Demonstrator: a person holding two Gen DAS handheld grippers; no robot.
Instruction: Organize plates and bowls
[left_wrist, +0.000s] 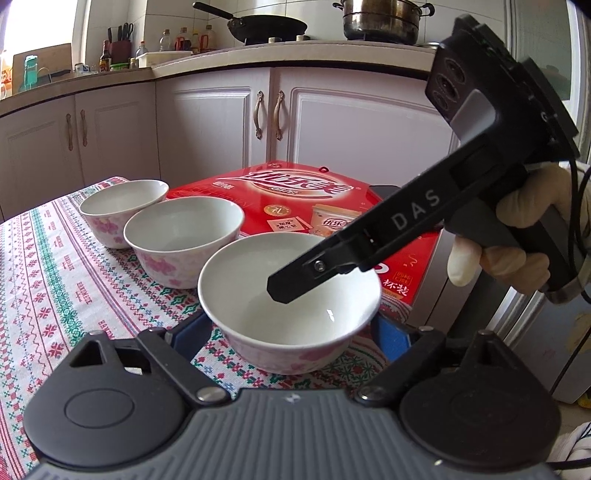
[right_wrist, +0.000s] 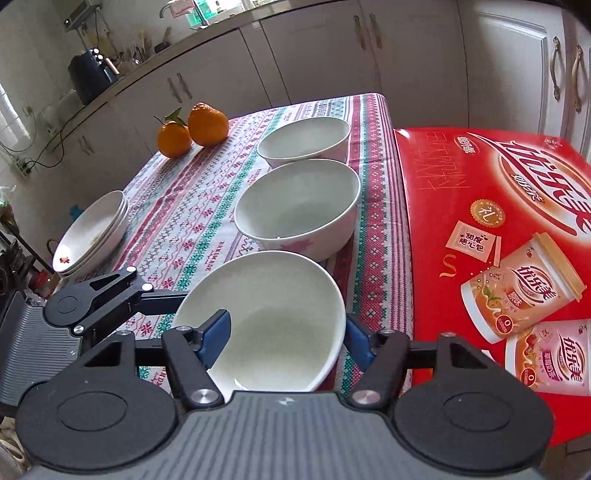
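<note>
Right wrist view: looks down on the nearest bowl (right_wrist: 273, 295) of a row of three, resting on the patterned tablecloth (right_wrist: 177, 221) just beside the red box (right_wrist: 461, 192). Finds the right gripper (right_wrist: 286, 343) straddling that bowl's right-hand wall, with one blue pad (right_wrist: 216, 339) hanging inside the hollow and the other just outside the rim. Reads those jaws as apart, far wider than the thin wall and not yet clamped on it. Left wrist view: puts the same bowl (left_wrist: 258, 332) squarely between the pads of the left gripper (left_wrist: 290, 339), one on each outer flank, also apart, with a strip of cloth showing on the left side; cannot confirm any touch on the right flank. Shows the right gripper reaching in from the right, held in a gloved hand (left_wrist: 517, 236), finger tip dipped into the bowl. Being round, offers no long axis to line up with, so either grip suits. Judged from the task: calls for lifting this bowl and nesting it in the middle bowl (right_wrist: 299, 206), straight ahead along the row, with the far bowl (right_wrist: 304, 140) beyond. Places both hands equally near, each already at the bowl.
</note>
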